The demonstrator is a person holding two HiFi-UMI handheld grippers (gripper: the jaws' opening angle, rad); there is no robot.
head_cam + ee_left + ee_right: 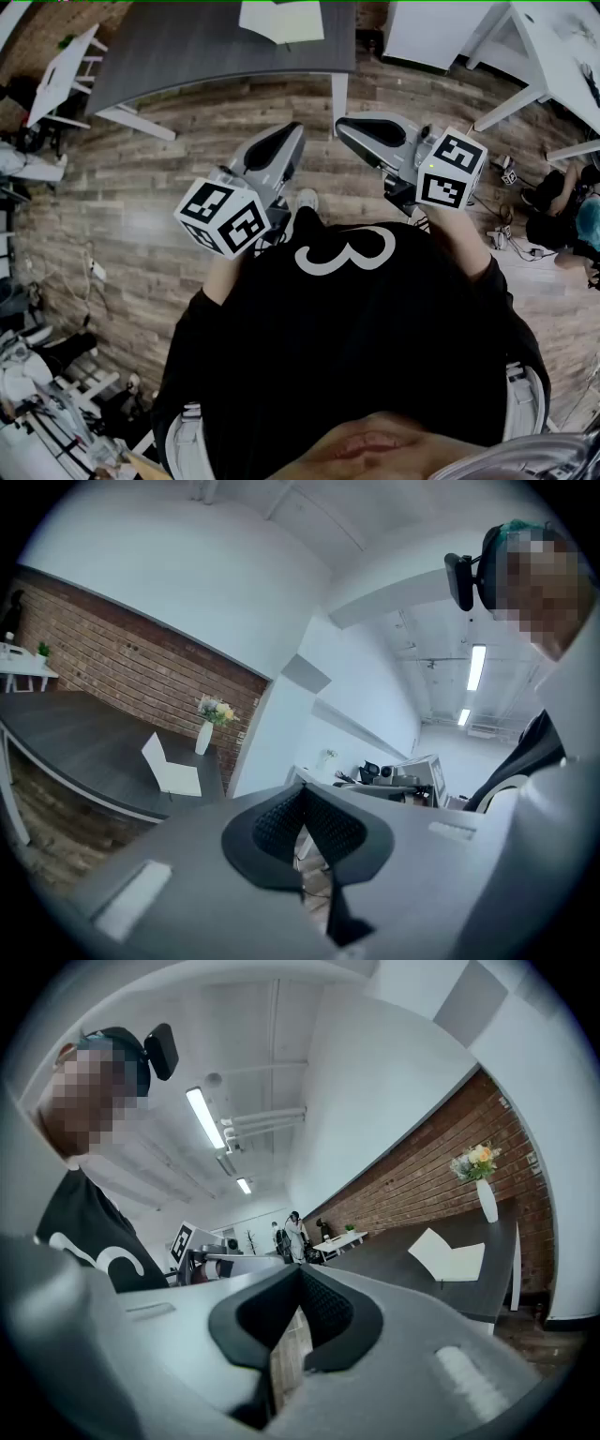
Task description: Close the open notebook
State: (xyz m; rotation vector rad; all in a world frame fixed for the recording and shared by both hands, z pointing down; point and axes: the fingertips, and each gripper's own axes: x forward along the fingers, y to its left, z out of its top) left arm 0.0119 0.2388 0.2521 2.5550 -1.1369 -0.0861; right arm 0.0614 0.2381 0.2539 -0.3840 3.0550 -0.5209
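Notebook [281,19] open on table [187,47]; L tongs [294,128] & R tongs [343,125] closed, empty

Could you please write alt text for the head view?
A person in a black shirt holds the left gripper and right gripper, both shut and empty, above a wooden floor, short of the grey table bearing the open notebook.

The open white notebook [281,19] is seen to be of matt paper on a smooth, matt dark-grey table top [187,52] above a grained grey-brown wood-plank floor [141,206], while the left gripper [302,794] and right gripper [300,1271] are moulded in smooth light-grey plastic with black, finely ribbed pads [333,829].
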